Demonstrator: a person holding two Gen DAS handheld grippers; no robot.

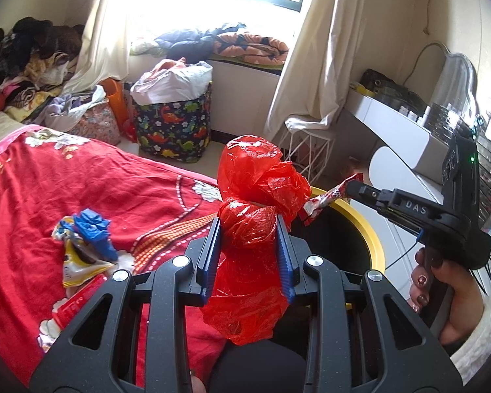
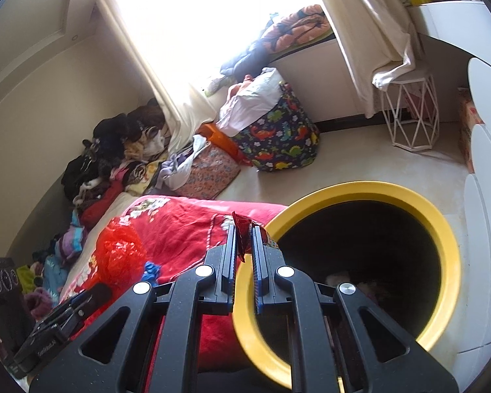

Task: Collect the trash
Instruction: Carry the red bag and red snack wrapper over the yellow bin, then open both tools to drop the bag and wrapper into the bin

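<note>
Left gripper [image 1: 248, 245] clamped on a crumpled red plastic bag [image 1: 255, 196], held up beside the bin; right gripper [image 2: 244, 245] pinched shut on a red snack wrapper [image 2: 242, 229] at the yellow-rimmed bin [image 2: 442, 229]. Best carried further over the dark opening before letting go, each piece clear of the rim. More trash on the red bedspread [image 1: 114, 190]: blue crumpled scrap [image 1: 95, 232], yellow packet [image 1: 78, 268].

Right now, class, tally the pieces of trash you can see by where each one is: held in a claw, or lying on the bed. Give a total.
Held in a claw: 2, the red bag in the left claw and the wrapper in the right claw
Lying on the bed: 3, the blue scrap, yellow packet, red packet
Total: 5
</note>
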